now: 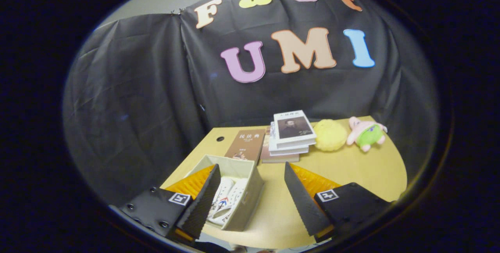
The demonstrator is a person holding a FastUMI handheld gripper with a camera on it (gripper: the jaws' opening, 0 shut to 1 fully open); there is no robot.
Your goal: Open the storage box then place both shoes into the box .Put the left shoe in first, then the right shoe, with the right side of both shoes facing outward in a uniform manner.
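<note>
A: Gripper view, left to right: storage box [250,202] sits open on the table [351,175], partly behind the left finger, with white shoes [226,202] lying inside. Gripper [250,200] fingers spread wide, pinching nothing.

B: Judgement?

A: Both shoes look placed, though I can't tell which way they face. Back out high, clear of the box wall. Books [289,136] and plush toys [365,132] lie beyond.

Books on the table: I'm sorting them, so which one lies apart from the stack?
The brown-covered book, flat beside the stack, just beyond the storage box.
</note>
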